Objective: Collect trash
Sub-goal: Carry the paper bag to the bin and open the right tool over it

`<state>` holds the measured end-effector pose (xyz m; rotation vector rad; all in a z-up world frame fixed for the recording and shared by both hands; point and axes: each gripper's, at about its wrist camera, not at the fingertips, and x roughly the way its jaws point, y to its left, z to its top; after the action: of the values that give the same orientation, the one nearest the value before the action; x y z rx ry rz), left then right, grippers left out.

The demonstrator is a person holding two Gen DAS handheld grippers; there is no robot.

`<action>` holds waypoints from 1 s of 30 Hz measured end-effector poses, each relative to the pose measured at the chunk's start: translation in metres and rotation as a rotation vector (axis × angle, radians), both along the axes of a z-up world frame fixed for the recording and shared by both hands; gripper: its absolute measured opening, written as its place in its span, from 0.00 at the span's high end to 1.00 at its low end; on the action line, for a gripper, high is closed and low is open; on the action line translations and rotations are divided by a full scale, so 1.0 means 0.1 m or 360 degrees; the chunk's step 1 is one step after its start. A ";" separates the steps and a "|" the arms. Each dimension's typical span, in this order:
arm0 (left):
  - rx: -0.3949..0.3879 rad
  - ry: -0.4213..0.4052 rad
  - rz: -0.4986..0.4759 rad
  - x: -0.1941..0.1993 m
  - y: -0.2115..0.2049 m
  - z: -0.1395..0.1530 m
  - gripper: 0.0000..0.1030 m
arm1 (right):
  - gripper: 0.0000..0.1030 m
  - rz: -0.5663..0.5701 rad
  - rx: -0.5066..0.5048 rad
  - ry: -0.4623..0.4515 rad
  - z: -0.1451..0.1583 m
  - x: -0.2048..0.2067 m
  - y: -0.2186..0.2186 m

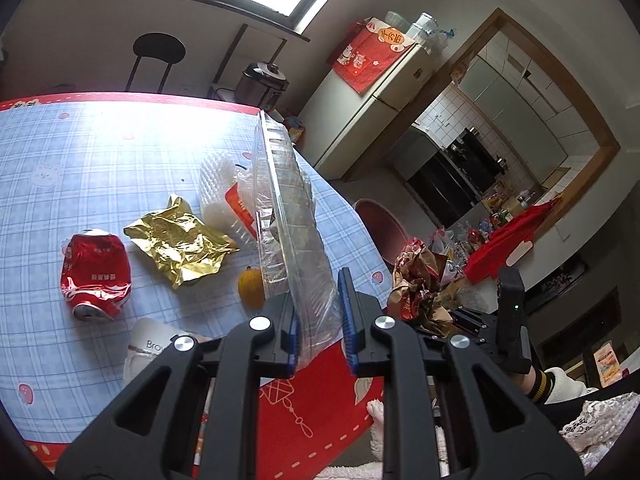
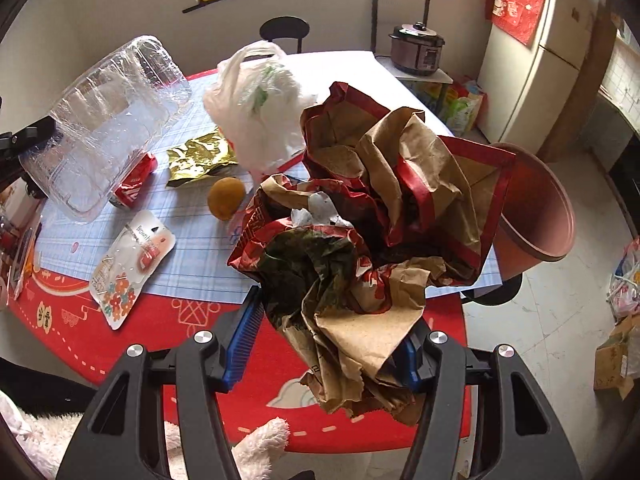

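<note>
Holding trash in both grippers: left fingers point(image 1: 294, 332) pinch the clear clamshell point(image 1: 288, 216), right fingers point(image 2: 244, 332) clamp the crumpled paper bag point(image 2: 360, 216) beside the bin point(image 2: 536, 216); can point(image 1: 94, 272), gold wrapper point(image 1: 180, 242) and plastic bag point(image 2: 260, 108) remain on the tabletop point(image 1: 100, 152).

r gripper point(image 2: 326, 344) clamps crumpled paper bag point(image 2: 372, 232) above table point(image 2: 192, 268)

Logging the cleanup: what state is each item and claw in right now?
Left claw: shut on clear plastic container, lifted.
Right claw: gripping crumpled paper bag.
Red can: crushed, lying on table.
Gold wrapper: crumpled, on table.
Orange fruit: whole, on table.
</note>
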<state>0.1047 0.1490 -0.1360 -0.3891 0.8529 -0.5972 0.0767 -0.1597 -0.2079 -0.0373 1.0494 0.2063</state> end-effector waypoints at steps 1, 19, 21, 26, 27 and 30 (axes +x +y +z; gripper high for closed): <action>0.0010 -0.0004 -0.0006 0.03 -0.09 0.01 0.80 | 0.43 -0.0010 0.0007 -0.0003 -0.01 0.02 -0.09; 0.0115 -0.0064 0.0362 0.53 -1.73 0.32 0.80 | 0.43 -0.0086 -0.0063 -0.0073 -0.10 1.47 -2.66; 0.0120 -0.0067 0.0392 0.54 -1.85 0.35 0.80 | 0.43 -0.0083 -0.0078 -0.0069 -0.16 1.64 -2.84; 0.0160 -0.0051 0.0447 0.55 -2.06 0.39 0.80 | 0.41 -0.0072 -0.0072 -0.0054 -0.25 2.01 -3.05; 0.0170 -0.0046 0.0454 0.56 -2.09 0.39 0.80 | 0.38 -0.0071 -0.0059 -0.0054 -0.26 2.06 -3.08; 0.0192 -0.0041 0.0453 0.62 -2.20 0.39 0.80 | 0.18 -0.0112 -0.0017 -0.0086 -0.23 2.16 -3.17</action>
<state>0.1670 -0.0715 -0.0966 -0.3839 0.7874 -0.2856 0.2929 -0.4769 -0.2311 -0.0157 0.9966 0.1353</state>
